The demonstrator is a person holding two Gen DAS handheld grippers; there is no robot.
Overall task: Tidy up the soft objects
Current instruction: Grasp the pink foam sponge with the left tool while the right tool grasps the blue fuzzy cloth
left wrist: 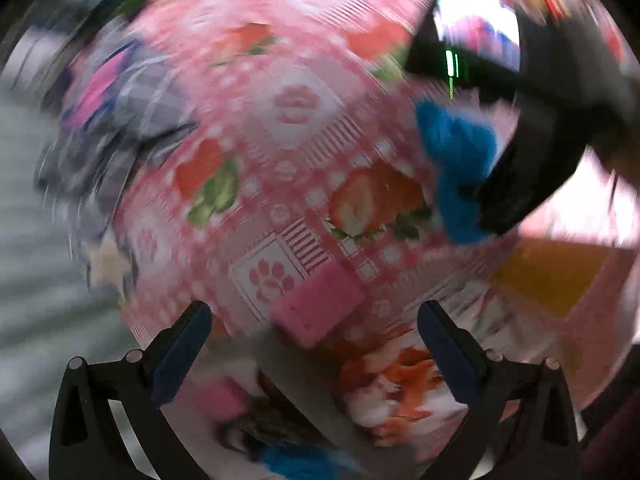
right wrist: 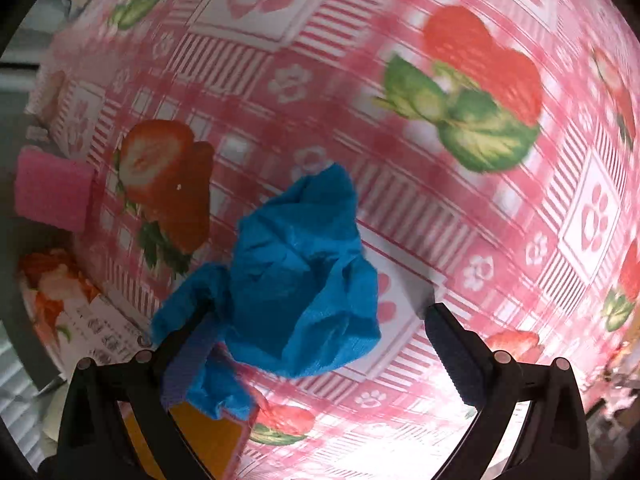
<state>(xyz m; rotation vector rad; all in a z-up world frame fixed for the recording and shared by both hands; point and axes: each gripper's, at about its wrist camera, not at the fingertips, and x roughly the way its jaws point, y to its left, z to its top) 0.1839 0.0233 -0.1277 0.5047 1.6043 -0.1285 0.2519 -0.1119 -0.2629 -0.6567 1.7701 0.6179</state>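
A crumpled blue cloth point(right wrist: 296, 280) lies between the fingers of my right gripper point(right wrist: 316, 330). Its jaws stand wide apart, and the cloth bunches over the left finger point(right wrist: 188, 336). The left wrist view is motion-blurred. It shows the same blue cloth point(left wrist: 456, 168) at the tip of that black gripper, upper right. My left gripper point(left wrist: 316, 332) is open. A pink sponge point(left wrist: 320, 304) sits on the tablecloth just ahead of its fingertips, untouched. That pink sponge point(right wrist: 54, 192) also shows at the left edge of the right wrist view.
A pink strawberry-and-paw-print tablecloth point(right wrist: 440, 200) covers the table. A printed box point(left wrist: 400, 392) lies near me, with a flat orange-yellow item point(left wrist: 552, 272) beside it. A heap of checked and pink fabrics point(left wrist: 120, 100) sits at the far left. The table edge runs along the left.
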